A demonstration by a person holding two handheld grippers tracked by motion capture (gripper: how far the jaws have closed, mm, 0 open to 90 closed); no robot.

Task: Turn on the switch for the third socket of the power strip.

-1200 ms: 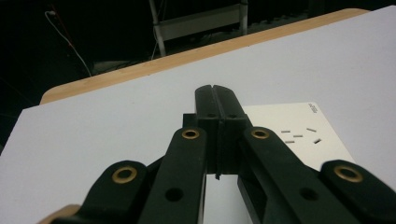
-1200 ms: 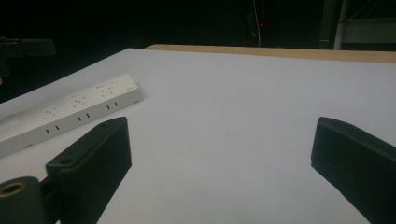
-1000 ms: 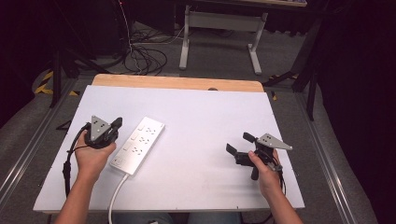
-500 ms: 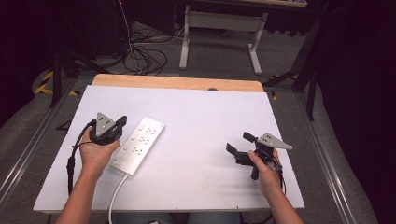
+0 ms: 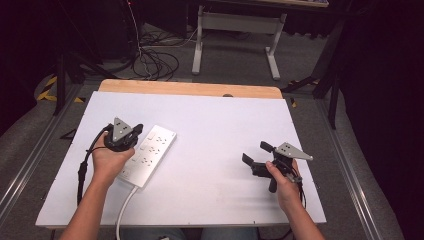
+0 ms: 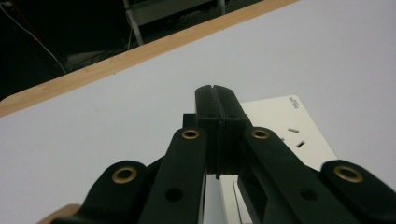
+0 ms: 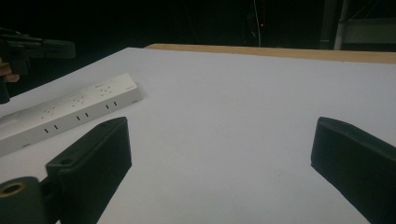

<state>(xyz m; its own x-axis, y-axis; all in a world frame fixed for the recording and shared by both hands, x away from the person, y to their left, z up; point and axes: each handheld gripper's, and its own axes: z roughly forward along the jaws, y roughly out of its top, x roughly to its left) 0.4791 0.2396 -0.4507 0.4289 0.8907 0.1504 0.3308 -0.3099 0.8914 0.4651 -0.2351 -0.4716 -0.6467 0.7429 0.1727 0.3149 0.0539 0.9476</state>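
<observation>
While pressed together, left claw [image 5: 136,134] over power strip [image 5: 150,155], right claw [image 5: 255,159] spread, well apart.

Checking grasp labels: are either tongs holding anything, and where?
Nothing is held. The left tongs are shut on themselves above the power strip; the right tongs are open over bare table.

Power strip [image 5: 148,155] on table [image 5: 215,120], left half; left gripper [image 5: 134,134] just beside it; right gripper [image 5: 255,156] well apart, right.

floor: grey carpet [image 5: 320,65] | behind table: white metal frame [image 5: 235,30], tangled cables [image 5: 150,60] (surroundings dark)
</observation>
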